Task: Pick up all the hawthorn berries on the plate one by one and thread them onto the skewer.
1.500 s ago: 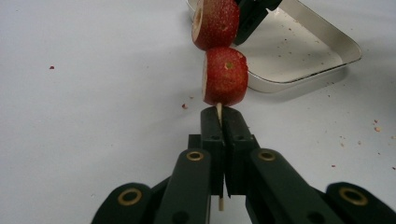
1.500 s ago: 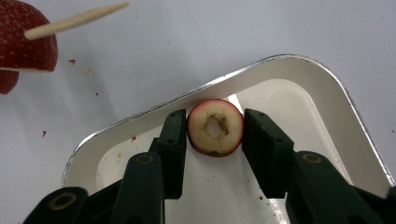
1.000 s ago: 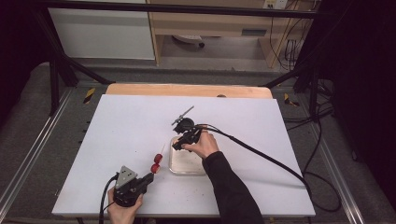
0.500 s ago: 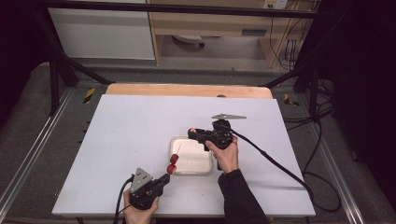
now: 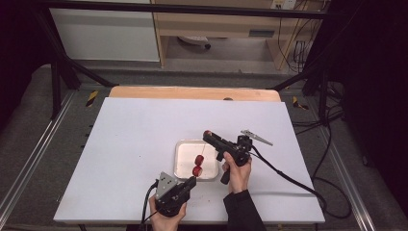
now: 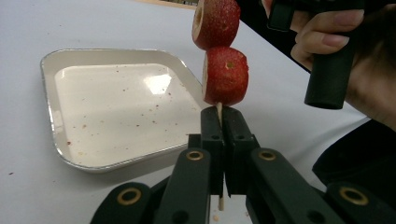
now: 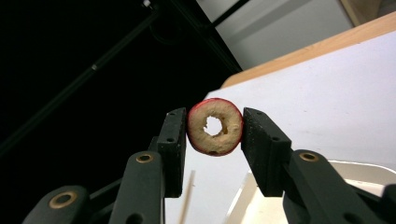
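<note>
The left claw (image 5: 191, 182) sits at the near edge of the white surface (image 5: 130, 144), at about 6 o'clock from the tray (image 5: 185, 154). Its jaws are pressed together on the lower end of a thin wooden skewer (image 6: 218, 111). In the left gripper view the skewer rises from between the jaws and carries two red fruit slices (image 6: 225, 76), one stacked above the other, each showing a small core hole. From above, the slices (image 5: 197, 165) hang over the tray's near right part.

The right claw (image 5: 208, 134) is held at about 2 o'clock from the tray's middle, pointing toward 10 o'clock. Its jaws stand partly open and grip a third slice (image 7: 215, 126) by its red rim, the pale cut face and its centre hole turned to the camera. From above, this slice (image 5: 207, 133) lies just past the tray's far right corner.

The tray is empty apart from small red specks.
</note>
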Demonstrator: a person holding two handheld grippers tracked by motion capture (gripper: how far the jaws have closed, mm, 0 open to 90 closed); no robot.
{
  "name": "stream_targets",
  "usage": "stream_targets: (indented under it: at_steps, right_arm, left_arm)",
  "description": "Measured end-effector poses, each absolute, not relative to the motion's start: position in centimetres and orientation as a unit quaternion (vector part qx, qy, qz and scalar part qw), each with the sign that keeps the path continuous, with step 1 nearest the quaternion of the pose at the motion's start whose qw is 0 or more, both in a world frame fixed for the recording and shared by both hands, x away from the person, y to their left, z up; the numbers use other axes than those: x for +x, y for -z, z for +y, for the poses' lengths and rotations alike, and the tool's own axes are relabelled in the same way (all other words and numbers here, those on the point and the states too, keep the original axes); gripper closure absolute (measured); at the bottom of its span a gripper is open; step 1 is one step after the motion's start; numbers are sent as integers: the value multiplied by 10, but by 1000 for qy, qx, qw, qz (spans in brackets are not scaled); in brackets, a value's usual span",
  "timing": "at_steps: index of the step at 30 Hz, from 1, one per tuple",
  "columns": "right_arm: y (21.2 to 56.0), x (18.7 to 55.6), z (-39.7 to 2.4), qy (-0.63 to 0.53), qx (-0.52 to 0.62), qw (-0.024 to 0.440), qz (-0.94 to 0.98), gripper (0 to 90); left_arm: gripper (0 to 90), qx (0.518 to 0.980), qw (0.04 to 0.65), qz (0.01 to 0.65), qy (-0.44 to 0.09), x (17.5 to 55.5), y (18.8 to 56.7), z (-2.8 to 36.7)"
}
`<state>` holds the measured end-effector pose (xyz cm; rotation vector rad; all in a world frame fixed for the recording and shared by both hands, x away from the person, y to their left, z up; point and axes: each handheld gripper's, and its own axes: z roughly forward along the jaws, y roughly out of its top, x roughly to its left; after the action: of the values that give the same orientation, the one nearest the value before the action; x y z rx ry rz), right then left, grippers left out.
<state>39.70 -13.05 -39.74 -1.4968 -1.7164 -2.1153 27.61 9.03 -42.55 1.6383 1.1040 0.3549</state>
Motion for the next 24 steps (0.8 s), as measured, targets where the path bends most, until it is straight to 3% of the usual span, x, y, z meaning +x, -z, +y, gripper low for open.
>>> stream_targets:
  at_steps: [24]
  right_arm:
    - [398,395,-129,692,-481,30,-538,616]
  left_arm:
    - [883,675,547,475,-144,281,424,88]
